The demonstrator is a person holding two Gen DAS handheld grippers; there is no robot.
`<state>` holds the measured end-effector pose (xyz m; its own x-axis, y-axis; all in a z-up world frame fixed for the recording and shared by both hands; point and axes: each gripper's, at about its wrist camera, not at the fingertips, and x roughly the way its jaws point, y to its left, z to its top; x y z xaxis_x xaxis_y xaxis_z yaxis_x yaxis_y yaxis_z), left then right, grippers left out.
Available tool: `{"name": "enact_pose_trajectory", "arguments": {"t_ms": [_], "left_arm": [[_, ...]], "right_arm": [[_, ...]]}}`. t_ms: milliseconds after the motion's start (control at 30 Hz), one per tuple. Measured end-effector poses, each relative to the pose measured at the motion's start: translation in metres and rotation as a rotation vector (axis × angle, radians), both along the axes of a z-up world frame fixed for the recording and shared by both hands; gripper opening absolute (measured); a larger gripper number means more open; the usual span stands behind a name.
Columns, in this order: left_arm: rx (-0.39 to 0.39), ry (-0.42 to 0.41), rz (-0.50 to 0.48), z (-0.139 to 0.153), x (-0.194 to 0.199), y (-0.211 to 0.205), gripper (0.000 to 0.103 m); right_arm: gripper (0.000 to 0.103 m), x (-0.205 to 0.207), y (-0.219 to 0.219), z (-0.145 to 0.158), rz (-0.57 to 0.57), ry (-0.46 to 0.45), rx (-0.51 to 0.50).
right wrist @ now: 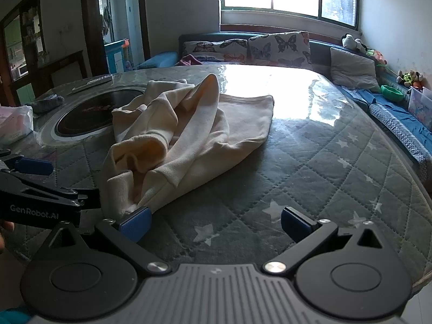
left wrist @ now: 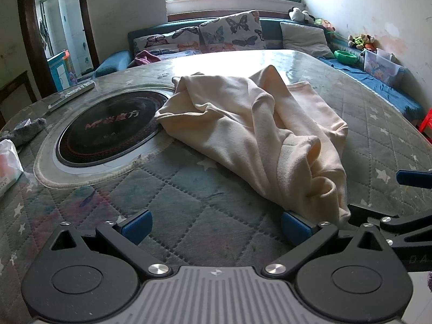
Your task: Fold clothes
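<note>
A cream garment lies crumpled on the quilted star-patterned table cover; it also shows in the right wrist view. My left gripper is open, low at the table's near edge; the garment's near corner lies against its right finger. My right gripper is open, with the garment's corner against its left finger. Each gripper shows at the side of the other's view: the right one and the left one.
A round black cooktop is set into the table at the left, partly under the garment. A remote, a white packet and a grey cloth lie at the left. A sofa with butterfly pillows stands behind.
</note>
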<state>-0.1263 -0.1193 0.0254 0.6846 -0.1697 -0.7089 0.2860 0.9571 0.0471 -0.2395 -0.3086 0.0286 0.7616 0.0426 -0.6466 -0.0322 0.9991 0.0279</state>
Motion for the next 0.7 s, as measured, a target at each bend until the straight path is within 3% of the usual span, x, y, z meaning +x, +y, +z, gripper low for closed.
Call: {"name": "enact_pose_trajectory", "arguments": {"t_ms": [700], "left_arm": [[-0.004,-0.004,-0.008,0.011,0.019,0.0,0.103]], "right_arm": [[0.103,0.014,-0.001,0.009,0.029,-0.002,-0.003]]}}
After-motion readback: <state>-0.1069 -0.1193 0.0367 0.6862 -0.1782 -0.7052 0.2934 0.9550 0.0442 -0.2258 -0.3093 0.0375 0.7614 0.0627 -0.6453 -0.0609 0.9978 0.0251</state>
